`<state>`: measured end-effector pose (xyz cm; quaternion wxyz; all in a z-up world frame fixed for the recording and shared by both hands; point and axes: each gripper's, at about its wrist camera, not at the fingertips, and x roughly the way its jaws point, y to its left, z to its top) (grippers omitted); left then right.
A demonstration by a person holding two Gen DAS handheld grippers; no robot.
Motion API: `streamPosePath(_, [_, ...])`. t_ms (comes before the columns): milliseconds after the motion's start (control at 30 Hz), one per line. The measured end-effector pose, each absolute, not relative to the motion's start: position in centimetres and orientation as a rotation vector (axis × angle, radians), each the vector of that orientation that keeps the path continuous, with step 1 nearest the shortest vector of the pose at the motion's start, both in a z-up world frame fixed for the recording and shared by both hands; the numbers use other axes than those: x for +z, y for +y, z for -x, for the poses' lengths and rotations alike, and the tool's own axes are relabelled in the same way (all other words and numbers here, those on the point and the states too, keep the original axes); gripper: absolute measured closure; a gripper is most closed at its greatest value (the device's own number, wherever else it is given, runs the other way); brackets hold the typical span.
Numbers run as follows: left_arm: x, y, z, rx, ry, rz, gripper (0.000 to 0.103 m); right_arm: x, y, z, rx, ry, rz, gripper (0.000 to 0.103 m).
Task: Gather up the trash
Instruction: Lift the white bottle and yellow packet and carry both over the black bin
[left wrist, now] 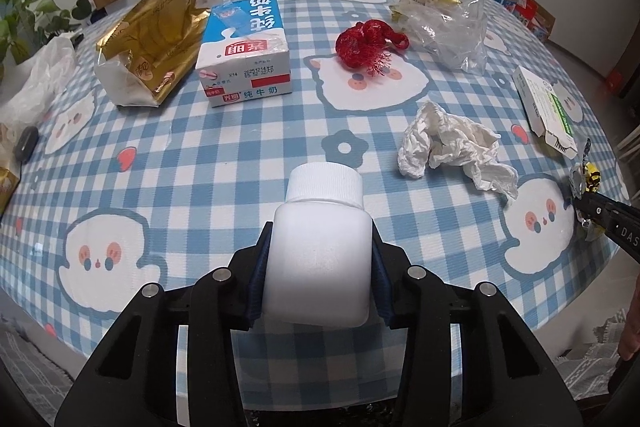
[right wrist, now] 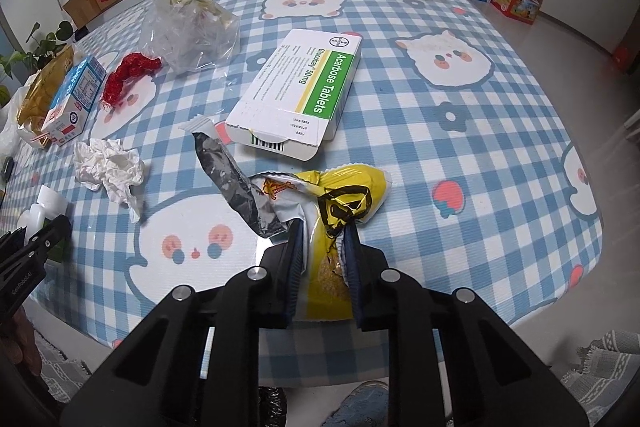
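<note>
Left wrist view shows our left gripper (left wrist: 320, 263) pinching a white plastic bottle (left wrist: 318, 251) by its body, cap pointing away from us, held near the front edge of the table (left wrist: 224, 163). Right wrist view shows our right gripper (right wrist: 322, 255) squeezed onto a crumpled yellow snack wrapper (right wrist: 340, 203), its silver inside trailing off to the left above the checked cloth.

So both tongs are loaded, and we judge the step in hand to be the carry: two pieces of trash are picked up and need to go into a bin or bag. No bin shows in either view, so we cannot tell where that is.

Still lying on the cloth are a crumpled tissue (left wrist: 452, 147), a medicine box (right wrist: 298, 87), a red mesh bundle (left wrist: 368, 43), a clear plastic bag (left wrist: 448, 23), a milk carton (left wrist: 244, 55) and a gold foil bag (left wrist: 152, 39).

Next we should keep both grips firm, move both loads off the table to the container and release there. The wrapper is limp and slippery, so it could slide from the pads; the bottle looks rigid and secure.
</note>
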<state>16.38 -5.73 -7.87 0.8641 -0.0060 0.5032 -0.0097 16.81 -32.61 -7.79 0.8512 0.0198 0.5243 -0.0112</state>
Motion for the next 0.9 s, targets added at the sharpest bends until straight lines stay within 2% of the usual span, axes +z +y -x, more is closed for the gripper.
streamPosePath(900, [-4.5, -6.5, -11.0, -0.040, 0.997, 0.070, 0.061, -4.5, -30.4, -11.8, 0.005, 1.037, -0.053, 0.084])
